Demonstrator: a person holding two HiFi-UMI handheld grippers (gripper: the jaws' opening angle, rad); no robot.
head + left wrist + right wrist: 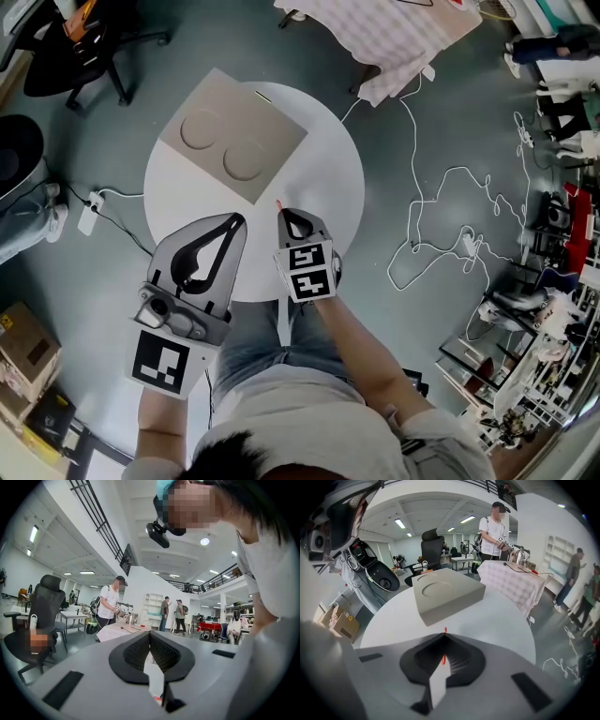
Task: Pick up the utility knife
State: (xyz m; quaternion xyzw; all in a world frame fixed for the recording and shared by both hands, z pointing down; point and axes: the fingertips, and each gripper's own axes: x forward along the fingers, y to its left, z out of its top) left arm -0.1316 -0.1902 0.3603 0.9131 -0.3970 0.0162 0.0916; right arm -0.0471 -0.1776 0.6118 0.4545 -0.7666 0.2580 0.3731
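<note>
Right gripper (444, 636) has its jaws pinched on a thin red sliver, seemingly the knife (443, 660) seen edge-on. Its tip pokes out past the jaws, over the near part of the white table (497, 620). Left gripper (150, 633) sits just beside, jaws together and gripping nothing. Farther along the table lies a grey block (445, 595).

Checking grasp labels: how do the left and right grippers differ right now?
Load: the right gripper is shut on a thin red-tipped thing, likely the utility knife; the left gripper is shut with nothing showing past its tips.
Aim: the right gripper looks down at the table and the grey block; the left gripper looks level across the room.
Shared: both are over the table's near part.
</note>
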